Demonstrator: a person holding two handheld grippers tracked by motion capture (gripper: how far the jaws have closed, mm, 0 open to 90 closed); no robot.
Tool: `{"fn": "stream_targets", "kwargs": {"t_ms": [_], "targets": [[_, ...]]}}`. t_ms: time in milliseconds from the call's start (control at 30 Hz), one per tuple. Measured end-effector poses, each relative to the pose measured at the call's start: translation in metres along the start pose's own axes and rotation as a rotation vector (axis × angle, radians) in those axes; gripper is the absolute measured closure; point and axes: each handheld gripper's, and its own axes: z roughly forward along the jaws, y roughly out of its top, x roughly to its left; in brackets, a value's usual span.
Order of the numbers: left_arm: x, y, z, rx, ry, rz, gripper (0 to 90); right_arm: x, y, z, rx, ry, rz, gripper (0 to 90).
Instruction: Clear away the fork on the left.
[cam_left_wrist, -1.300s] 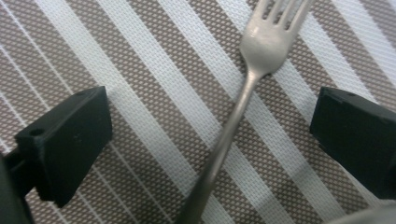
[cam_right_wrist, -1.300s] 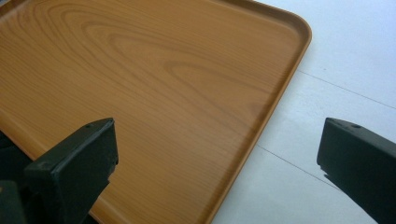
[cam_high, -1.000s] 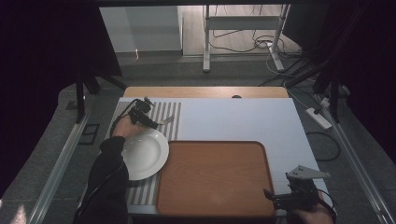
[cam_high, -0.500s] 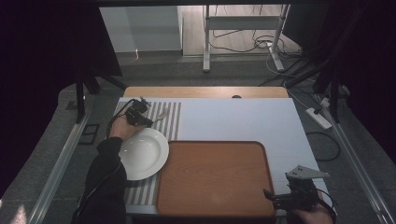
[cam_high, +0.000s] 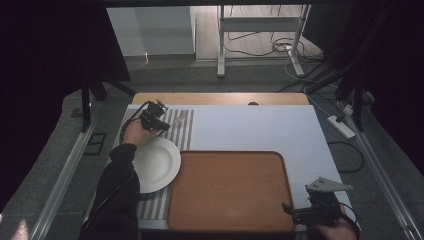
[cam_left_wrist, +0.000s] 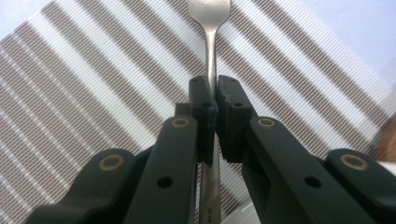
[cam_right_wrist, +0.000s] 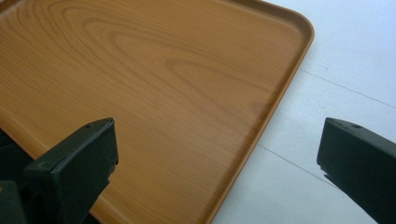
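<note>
Left gripper (cam_high: 161, 121): we see it at the far left of the bench, over the striped mat, with the person's left hand (cam_high: 134, 133) behind it.
Left jaws: we find them closed on the handle of the fork; they have just been closing, with the handle between the pads.
Fork (cam_left_wrist: 212, 56): in the left gripper view its metal handle runs up out of the jaws, and the head reaches the top edge of that view. In the high view the fork (cam_high: 179, 118) lies on the mat, pointing away from the gripper toward the far right.
Striped mat (cam_high: 186, 131): brown and white stripes, along the left side of the bench, under the fork and the plate.
Plate (cam_high: 159, 162): white and round, just near of the left hand, on the mat. We see nothing on it. Its right rim lies just beside the tray's left edge.
Tray (cam_high: 230, 190): wooden, with rounded corners, in the near middle of the bench. We see nothing in it.
Bench (cam_high: 260, 127): white top, bare beyond the tray.
Right gripper (cam_high: 300, 214): we see it at the tray's near right corner.
Right jaws: we find them wide open, one over the tray (cam_right_wrist: 154, 88), the other over the white bench (cam_right_wrist: 336, 60), gripping nothing.
</note>
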Motion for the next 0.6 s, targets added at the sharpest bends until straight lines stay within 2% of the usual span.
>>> {"fn": "stream_targets", "kwargs": {"t_ms": [133,300,600], "targets": [[-0.007,0.007,0.002,-0.006,-0.012,0.015,85.6,0.0,0.0,0.0,0.0,0.001,0.001,0.0],[-0.025,0.019,0.007,-0.015,-0.043,0.035,85.6,0.0,0.0,0.0,-0.003,0.002,0.002,0.0],[-0.05,0.031,0.01,-0.007,-0.067,0.063,85.6,0.0,0.0,0.0,-0.003,0.004,0.002,0.0]]}}
